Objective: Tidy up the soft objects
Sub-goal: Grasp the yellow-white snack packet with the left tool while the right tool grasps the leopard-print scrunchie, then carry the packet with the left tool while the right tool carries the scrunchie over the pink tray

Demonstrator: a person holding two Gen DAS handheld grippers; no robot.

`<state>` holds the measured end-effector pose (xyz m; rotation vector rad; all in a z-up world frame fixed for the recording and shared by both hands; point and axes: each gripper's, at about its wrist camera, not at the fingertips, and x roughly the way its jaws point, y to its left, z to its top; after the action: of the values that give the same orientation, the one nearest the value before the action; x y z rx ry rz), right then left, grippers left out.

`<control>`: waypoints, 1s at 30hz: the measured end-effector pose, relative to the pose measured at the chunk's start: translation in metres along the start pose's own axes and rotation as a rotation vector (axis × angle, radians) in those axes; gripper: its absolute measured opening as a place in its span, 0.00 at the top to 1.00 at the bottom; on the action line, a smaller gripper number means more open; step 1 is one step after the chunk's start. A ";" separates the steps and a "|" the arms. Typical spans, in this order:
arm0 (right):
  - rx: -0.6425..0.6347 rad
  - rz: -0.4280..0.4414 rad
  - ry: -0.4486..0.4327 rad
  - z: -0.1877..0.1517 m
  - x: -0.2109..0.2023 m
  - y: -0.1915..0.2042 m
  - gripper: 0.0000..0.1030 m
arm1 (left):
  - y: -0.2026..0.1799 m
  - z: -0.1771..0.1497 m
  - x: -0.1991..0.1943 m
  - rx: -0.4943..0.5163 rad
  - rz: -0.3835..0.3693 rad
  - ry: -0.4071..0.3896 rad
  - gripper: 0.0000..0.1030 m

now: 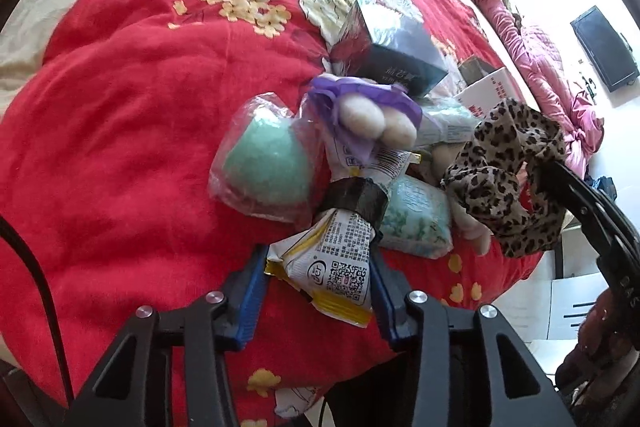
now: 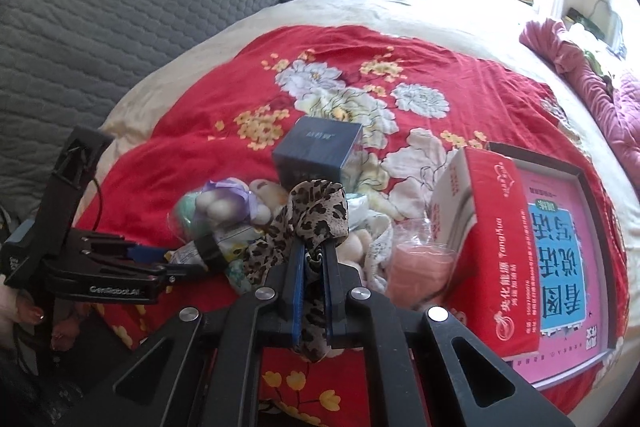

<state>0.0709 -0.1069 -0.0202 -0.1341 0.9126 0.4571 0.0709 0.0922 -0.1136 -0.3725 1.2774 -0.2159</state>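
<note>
Leopard-print scarf (image 2: 316, 215), pinched between the closed jaws of the right gripper (image 2: 314, 259) and raised above the heap, its bunched upper part fanning away from the jaws and a short tail hanging back toward the camera; its long axis runs roughly along the gripper's fingers. White-and-yellow packet (image 1: 336, 263), bound near its far end by a dark band, held by the jaws of the left gripper (image 1: 318, 267), which press on both its sides; its long axis points away from the camera toward the heap, the banded end farthest. Around them a mixed heap lies on the red floral quilt (image 1: 140, 107): a green sponge in clear wrap (image 1: 264, 163), a plush toy with purple ribbon (image 1: 376, 115), a tissue pack (image 1: 416, 219), a dark box (image 2: 320, 151). A red carton (image 2: 492, 227) lies on a framed picture book (image 2: 560, 255) just beside the heap. Judged progress: early, since most items appear unsorted and no separate group is evident.
</note>
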 end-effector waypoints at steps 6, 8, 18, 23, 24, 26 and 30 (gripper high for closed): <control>0.012 0.004 -0.033 -0.001 -0.014 0.001 0.93 | -0.004 -0.005 -0.015 0.007 0.007 -0.009 0.56; 0.014 0.002 -0.034 -0.001 -0.016 0.000 0.93 | -0.005 -0.007 -0.018 0.002 0.008 -0.016 0.56; 0.035 0.005 -0.063 -0.003 -0.031 -0.002 0.93 | -0.007 -0.025 -0.017 -0.008 0.016 0.026 0.56; 0.040 -0.002 -0.091 -0.003 -0.048 -0.003 0.93 | -0.022 -0.023 -0.035 0.033 0.025 -0.027 0.57; 0.041 -0.003 -0.096 -0.003 -0.051 -0.004 0.93 | -0.027 -0.023 -0.040 0.040 0.017 -0.036 0.57; 0.051 -0.016 -0.112 -0.003 -0.059 -0.008 0.93 | -0.040 -0.022 -0.049 0.063 0.018 -0.054 0.57; 0.078 -0.035 -0.140 -0.006 -0.076 -0.018 0.93 | -0.058 -0.023 -0.061 0.097 0.009 -0.079 0.57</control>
<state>0.0346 -0.1498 0.0340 -0.0462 0.7880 0.3931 0.0345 0.0573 -0.0422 -0.2897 1.1861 -0.2526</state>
